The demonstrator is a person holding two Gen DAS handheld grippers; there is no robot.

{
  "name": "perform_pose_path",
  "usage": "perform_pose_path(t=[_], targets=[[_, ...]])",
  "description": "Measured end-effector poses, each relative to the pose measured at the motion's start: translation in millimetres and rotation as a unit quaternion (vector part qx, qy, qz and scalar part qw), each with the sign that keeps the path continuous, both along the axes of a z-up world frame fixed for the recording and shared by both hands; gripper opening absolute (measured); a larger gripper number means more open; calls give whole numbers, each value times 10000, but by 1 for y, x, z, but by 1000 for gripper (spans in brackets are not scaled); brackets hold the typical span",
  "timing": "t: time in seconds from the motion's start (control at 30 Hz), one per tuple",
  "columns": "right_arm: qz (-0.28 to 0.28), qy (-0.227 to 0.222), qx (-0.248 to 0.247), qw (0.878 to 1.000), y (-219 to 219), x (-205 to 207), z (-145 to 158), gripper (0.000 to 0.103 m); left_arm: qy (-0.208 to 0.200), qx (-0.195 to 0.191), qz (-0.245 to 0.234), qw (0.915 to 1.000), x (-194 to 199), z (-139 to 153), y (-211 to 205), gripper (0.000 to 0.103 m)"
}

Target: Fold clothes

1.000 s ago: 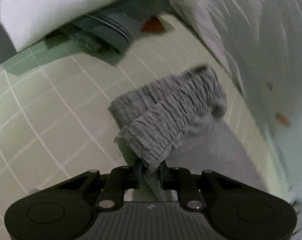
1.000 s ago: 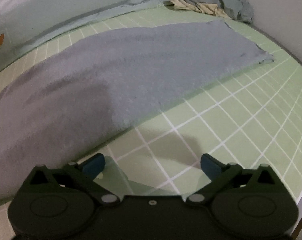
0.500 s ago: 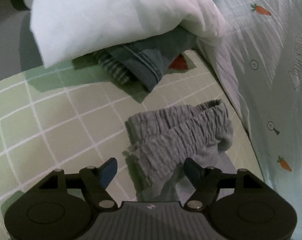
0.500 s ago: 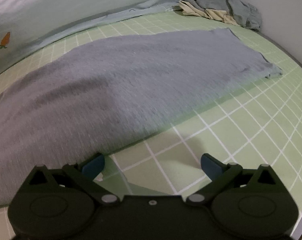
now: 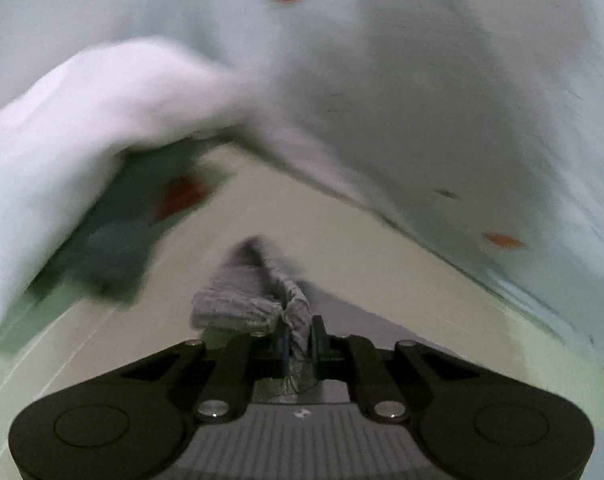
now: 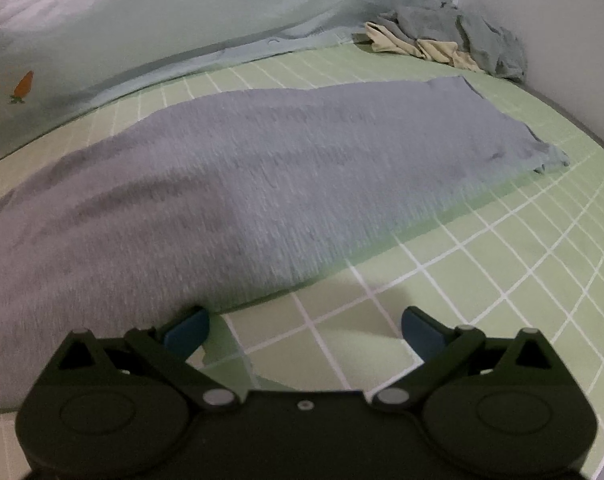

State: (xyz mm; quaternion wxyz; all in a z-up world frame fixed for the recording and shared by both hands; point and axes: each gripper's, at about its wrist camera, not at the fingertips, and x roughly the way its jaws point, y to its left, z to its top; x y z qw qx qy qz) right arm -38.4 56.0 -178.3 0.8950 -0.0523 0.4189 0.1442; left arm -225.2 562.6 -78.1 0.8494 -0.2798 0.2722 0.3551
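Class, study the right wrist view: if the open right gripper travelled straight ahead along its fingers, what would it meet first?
Probably the green checked sheet just ahead of the right gripper; the flat grey knit garment lies slightly left and beyond. Depth is uncertain.

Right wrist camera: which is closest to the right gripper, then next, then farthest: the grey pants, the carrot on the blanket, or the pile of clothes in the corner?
Measured from the right gripper:
1. Grey pants, just ahead, reaching its left finger.
2. Carrot print, far left on the blanket.
3. Pile of clothes, top right corner by the wall.
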Motion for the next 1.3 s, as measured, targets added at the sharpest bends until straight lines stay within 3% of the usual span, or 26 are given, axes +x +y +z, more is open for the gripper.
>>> perform_pose_path(t=[0.1,0.17,0.23,0.33,0.4,0.43,0.47,0.5,0.53,0.7,0.77,0.93,1.07,1.17,1.3], targets=[[78,-37,17,10000,-2,0,0,103,35,321,-872,9957,39,9,-40,9],[140,-49,27,9999,-4,-1,-1,103,75,444,-1490,9878,63,10,-72,9],[171,-65,30,9998,-5,-2,-1,103,225,316,-2205,9746,87,-1,-102,10],[166,-59,20,9998,-6,-2,-1,103,731,63,-3112,9475,111,-27,-143,22],[144,19,-12,9999,-5,-1,1,103,927,47,-3372,9368,113,-34,-157,32],[128,82,-34,9999,-5,0,2,103,896,71,-3412,9357,109,-33,-157,38],[102,172,-58,9998,-4,1,3,103,853,97,-3443,9349,104,-32,-157,51],[37,257,-69,9996,-4,2,6,103,790,130,-3328,9396,98,-29,-151,62],[-16,311,-67,9995,-4,2,9,103,725,163,-3199,9445,91,-26,-145,65],[0,-68,220,9997,12,-3,41,103,630,-9,-1998,9778,52,-22,-92,71],[239,-254,374,9987,29,-3,55,103,811,-101,-1542,9847,43,-33,-72,72],[1128,56,977,9888,95,7,65,103,1316,-363,-996,9856,27,-60,-46,72],[1839,683,1610,9673,157,13,54,102,1407,-556,-819,9851,26,-72,-43,72],[2403,970,1624,9521,203,13,40,102,1517,-587,-811,9833,26,-81,-48,72],[2885,947,1237,9447,243,7,29,102,1697,-714,-724,9802,25,-82,-49,72]])
